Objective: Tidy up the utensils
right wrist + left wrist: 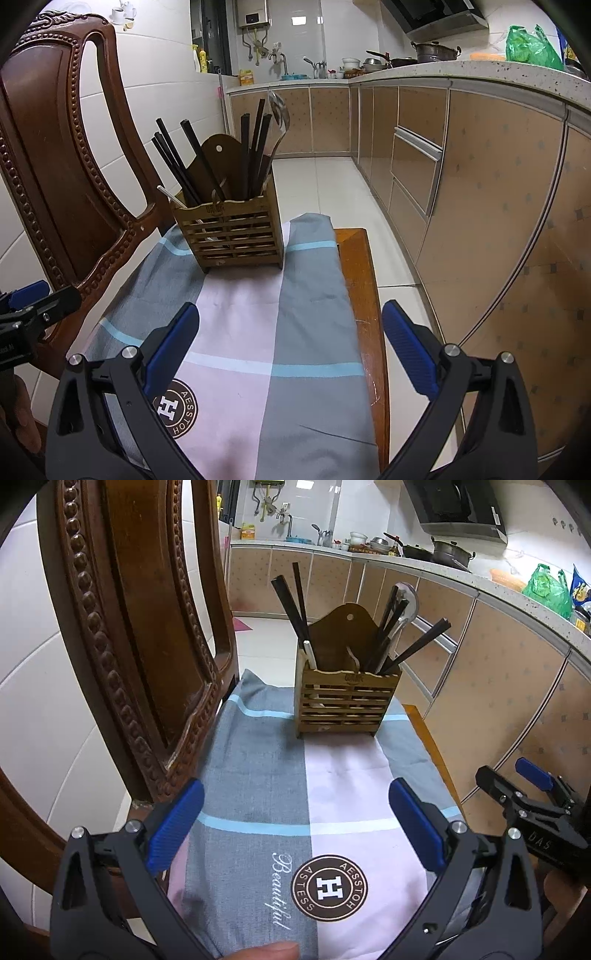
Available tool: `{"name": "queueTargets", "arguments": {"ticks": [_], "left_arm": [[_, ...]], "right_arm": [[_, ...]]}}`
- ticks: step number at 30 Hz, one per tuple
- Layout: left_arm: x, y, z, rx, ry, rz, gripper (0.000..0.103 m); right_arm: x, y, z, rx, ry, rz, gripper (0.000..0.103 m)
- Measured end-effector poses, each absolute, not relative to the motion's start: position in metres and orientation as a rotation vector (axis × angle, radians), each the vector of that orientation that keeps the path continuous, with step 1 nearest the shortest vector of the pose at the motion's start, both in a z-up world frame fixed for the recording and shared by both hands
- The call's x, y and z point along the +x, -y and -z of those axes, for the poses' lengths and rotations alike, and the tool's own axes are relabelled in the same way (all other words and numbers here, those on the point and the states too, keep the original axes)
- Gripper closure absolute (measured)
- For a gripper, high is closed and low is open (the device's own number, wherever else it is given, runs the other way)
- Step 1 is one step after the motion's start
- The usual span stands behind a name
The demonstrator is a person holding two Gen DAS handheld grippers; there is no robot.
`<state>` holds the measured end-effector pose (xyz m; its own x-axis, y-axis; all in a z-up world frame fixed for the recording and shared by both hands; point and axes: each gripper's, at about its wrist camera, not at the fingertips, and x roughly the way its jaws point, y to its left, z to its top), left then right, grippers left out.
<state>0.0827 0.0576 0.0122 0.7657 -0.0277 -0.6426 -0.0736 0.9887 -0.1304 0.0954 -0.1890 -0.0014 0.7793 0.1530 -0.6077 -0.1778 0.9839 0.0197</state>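
A slatted wooden utensil holder (345, 705) (236, 230) stands on a grey, pink and blue checked cloth (280, 782) (295, 306). Several black chopsticks (293, 602) (192, 162) stick out of it, along with a metal spoon (404, 602) (279, 110) and a white utensil (309, 653). My left gripper (295, 827) hangs open over the near part of the cloth with nothing between its blue pads. My right gripper (290, 347) is also open and empty, over the cloth's right side; the left wrist view shows it at the right edge (517, 779).
A carved wooden chair back (140, 627) (55, 155) rises close on the left. The wooden table edge (364, 295) shows right of the cloth. Kitchen cabinets (480, 203) and a cluttered counter (443, 565) run along the right and back. A fingertip (269, 952) shows at the bottom.
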Motion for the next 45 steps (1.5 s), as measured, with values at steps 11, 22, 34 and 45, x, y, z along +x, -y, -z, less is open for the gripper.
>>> {"name": "queueTargets", "arguments": {"ticks": [11,22,34,45], "left_arm": [[0.0827,-0.0571,-0.0134,-0.158,-0.691,-0.022,0.004],[0.0831,-0.0574,-0.0135,-0.163,-0.690,-0.023,0.004],[0.0841,-0.0574,-0.0126,-0.160,-0.691,-0.018,0.004],[0.0857,-0.0535,-0.0100,-0.141,-0.698,-0.010,0.004]], "right_arm": [[0.0951,0.1929,0.0008,-0.034,-0.644,-0.172,0.006],[0.0945,0.1933,0.0014,-0.037,-0.646,-0.172,0.006],[0.0936,0.1944,0.0003,-0.037,-0.646,-0.174,0.006],[0.0934,0.1941,0.0000,-0.039,-0.644,-0.174,0.006]]}}
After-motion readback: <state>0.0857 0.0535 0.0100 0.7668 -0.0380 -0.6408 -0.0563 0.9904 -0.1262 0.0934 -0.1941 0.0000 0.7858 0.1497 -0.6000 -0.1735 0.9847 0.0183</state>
